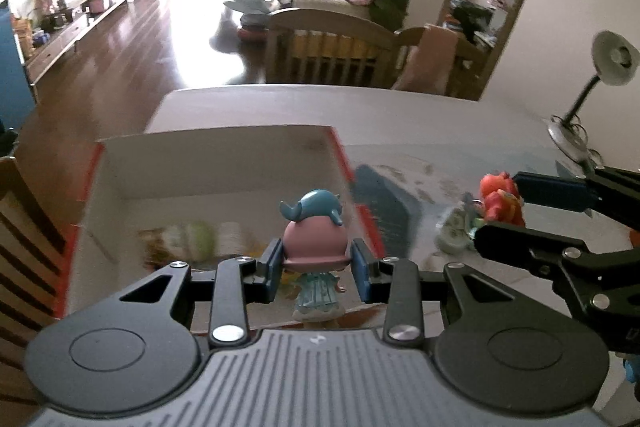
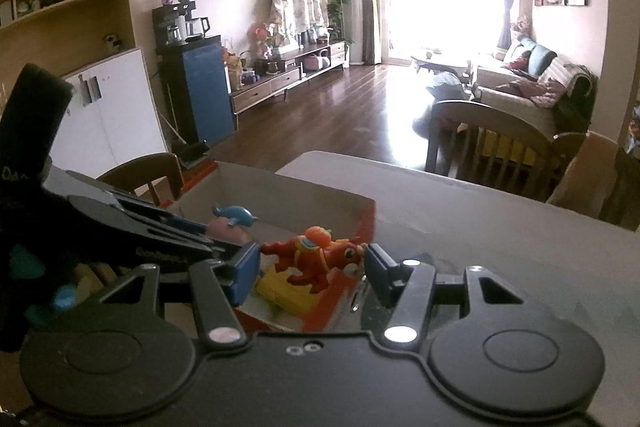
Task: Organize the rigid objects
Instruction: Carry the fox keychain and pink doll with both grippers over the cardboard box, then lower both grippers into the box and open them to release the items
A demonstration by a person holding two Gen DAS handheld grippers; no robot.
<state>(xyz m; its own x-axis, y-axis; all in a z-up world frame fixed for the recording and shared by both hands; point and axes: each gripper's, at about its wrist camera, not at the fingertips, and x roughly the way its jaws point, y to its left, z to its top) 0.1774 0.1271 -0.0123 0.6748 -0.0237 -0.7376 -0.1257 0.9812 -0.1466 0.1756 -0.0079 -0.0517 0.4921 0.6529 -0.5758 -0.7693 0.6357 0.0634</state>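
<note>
My left gripper (image 1: pixel 316 269) is shut on a pink-headed figurine with a blue whale hat (image 1: pixel 314 227), held upright over the near edge of the white cardboard box (image 1: pixel 224 163). The figurine also shows in the right wrist view (image 2: pixel 234 221). My right gripper (image 2: pixel 312 267) is shut on a red horse figurine (image 2: pixel 316 255), held sideways above the box's red right wall (image 2: pixel 366 223). In the left wrist view the right gripper (image 1: pixel 500 205) and the red horse figurine (image 1: pixel 500 197) are to the right of the box.
Blurred toys (image 1: pixel 192 237) lie inside the box, and a yellow one (image 2: pixel 286 291) shows under the horse. A pale small toy (image 1: pixel 454 231) lies on the grey table (image 1: pixel 420 115). A desk lamp (image 1: pixel 588 91) stands at the far right. Wooden chairs (image 2: pixel 488 143) stand beyond the table.
</note>
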